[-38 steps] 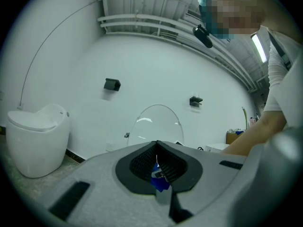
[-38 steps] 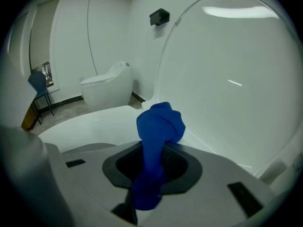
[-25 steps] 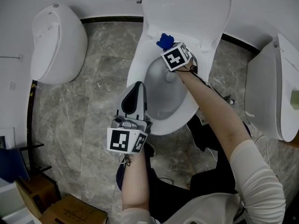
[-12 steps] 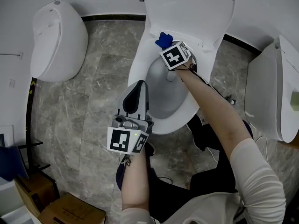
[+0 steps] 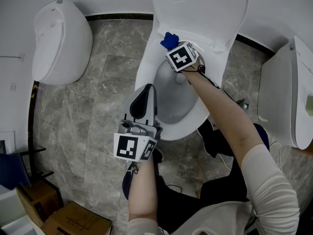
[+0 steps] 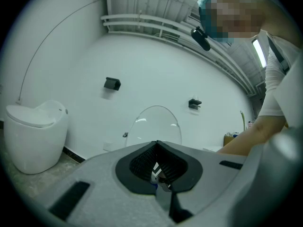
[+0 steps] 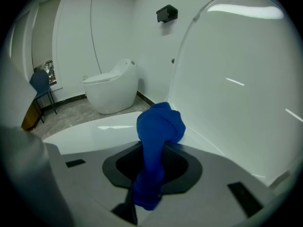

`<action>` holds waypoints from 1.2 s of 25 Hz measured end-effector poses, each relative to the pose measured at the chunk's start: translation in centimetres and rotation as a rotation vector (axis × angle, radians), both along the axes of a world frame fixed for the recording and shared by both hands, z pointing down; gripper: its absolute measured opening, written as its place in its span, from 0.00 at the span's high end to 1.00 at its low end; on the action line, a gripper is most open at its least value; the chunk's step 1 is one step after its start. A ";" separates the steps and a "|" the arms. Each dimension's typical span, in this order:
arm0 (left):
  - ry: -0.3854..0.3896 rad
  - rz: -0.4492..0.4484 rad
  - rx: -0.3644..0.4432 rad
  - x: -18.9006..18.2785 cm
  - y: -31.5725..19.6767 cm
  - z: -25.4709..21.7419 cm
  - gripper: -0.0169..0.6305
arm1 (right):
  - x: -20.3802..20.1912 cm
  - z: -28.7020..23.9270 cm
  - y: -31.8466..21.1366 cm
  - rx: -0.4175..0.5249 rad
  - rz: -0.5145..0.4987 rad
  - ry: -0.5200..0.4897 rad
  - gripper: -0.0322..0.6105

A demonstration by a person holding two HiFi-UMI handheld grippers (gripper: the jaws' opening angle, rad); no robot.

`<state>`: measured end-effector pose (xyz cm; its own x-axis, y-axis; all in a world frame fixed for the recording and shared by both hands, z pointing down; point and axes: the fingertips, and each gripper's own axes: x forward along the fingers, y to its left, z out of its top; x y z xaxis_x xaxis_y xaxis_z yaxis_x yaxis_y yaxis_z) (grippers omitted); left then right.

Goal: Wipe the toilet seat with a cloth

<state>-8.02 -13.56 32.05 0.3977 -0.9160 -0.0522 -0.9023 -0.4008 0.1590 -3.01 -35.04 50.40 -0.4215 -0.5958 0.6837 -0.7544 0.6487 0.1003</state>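
A white toilet stands in the middle with its lid [image 5: 195, 9] raised and the seat rim [image 5: 143, 72] showing around the bowl. My right gripper [image 5: 172, 47] is at the back of the rim, next to the lid hinge, shut on a bunched blue cloth [image 5: 168, 40]. In the right gripper view the cloth [image 7: 158, 126] sticks out of the right gripper [image 7: 151, 174] and rests against the seat rim [image 7: 94, 131] beside the lid [image 7: 236, 79]. My left gripper [image 5: 145, 91] hovers over the front left of the rim, shut and holding nothing. In the left gripper view the left gripper [image 6: 156, 174] points at the lid [image 6: 154, 124].
A second toilet [image 5: 61, 43] stands at the left and a third toilet [image 5: 288, 97] at the right. Cardboard boxes [image 5: 73, 222] sit at the bottom left. The person's legs and shoes are on the grey stone floor [image 5: 98, 106] in front of the bowl.
My right gripper has slid the blue cloth slightly leftward and farther back along the rear of the rim. The left gripper has stayed in place.
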 end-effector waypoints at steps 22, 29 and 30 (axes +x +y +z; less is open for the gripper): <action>-0.010 0.027 0.000 0.7 0.0 0.1 0.96 | -2.1 0.2 0.7 0.013 -0.094 0.001 0.81; -0.004 0.019 0.001 0.6 -0.1 -0.1 0.96 | -2.9 0.5 1.3 0.037 -0.169 0.055 0.81; -0.005 0.020 0.003 0.6 -0.1 -0.1 0.96 | -3.0 0.5 1.4 0.034 -0.173 0.054 0.81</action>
